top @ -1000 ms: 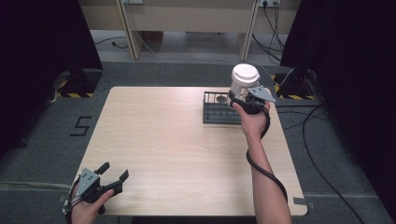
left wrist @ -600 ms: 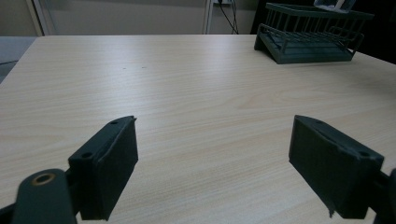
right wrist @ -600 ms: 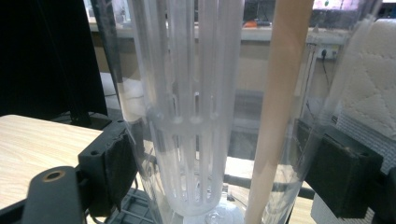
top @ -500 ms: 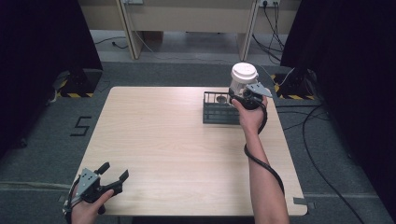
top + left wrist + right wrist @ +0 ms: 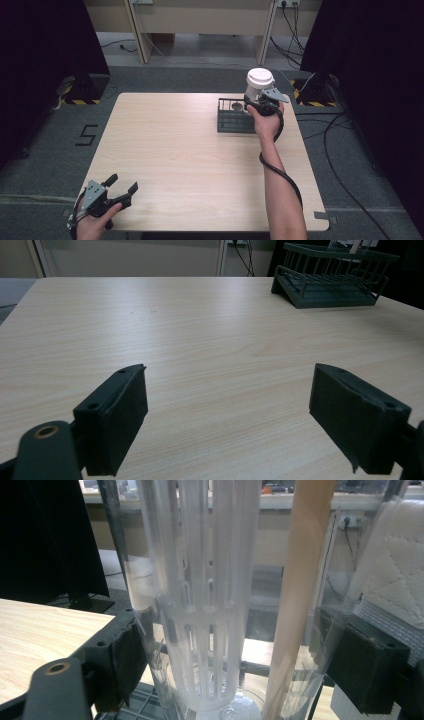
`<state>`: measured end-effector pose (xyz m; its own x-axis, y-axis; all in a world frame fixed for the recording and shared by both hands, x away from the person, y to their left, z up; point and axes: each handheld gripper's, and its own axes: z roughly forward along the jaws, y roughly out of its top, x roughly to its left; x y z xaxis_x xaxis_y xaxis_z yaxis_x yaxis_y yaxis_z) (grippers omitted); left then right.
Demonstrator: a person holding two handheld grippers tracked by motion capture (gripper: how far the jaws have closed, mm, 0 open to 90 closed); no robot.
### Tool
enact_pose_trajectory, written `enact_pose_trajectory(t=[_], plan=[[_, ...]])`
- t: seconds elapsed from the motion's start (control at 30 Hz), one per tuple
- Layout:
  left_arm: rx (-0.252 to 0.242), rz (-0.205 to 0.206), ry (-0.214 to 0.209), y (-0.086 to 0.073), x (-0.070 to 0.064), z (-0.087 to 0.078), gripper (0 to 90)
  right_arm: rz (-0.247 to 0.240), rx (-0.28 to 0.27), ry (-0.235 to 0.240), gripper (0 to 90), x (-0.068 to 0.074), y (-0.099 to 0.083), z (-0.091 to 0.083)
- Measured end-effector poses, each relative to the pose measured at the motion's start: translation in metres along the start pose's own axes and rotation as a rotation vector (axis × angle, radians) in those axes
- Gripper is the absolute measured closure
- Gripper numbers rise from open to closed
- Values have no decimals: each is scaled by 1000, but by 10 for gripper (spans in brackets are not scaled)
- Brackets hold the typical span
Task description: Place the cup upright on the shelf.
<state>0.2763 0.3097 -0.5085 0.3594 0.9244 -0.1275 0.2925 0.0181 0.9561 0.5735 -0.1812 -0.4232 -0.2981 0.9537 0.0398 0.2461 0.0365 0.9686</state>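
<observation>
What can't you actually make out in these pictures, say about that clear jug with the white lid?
- Clear jug: in the high view the right gripper and hand cover its lower part; whether it rests in the dark wire rack cannot be told.
- Right gripper view: the jug's lid and base are cut off by the edges.
- Left gripper view: the rack's far end is cut off.

Clear glossy plastic jar (image 5: pixel 225 595), matt wood-grain table (image 5: pixel 175 150)

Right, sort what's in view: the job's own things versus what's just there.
In the job:
clear bottle with white lid, clamped in right gripper
dark wire rack beneath it

Just there:
left gripper, open, idle at the table corner
floor cables
</observation>
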Motion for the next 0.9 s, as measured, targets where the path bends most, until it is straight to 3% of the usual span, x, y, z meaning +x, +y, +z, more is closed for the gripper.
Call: enact_pose_trajectory(t=[0.73, 0.9], plan=[[-1, -1, -4, 0, 0, 0, 150, -1, 79, -2, 182, 5, -25, 14], [-2, -1, -5, 0, 0, 0, 150, 9, 71, -7, 177, 5, -28, 14]])
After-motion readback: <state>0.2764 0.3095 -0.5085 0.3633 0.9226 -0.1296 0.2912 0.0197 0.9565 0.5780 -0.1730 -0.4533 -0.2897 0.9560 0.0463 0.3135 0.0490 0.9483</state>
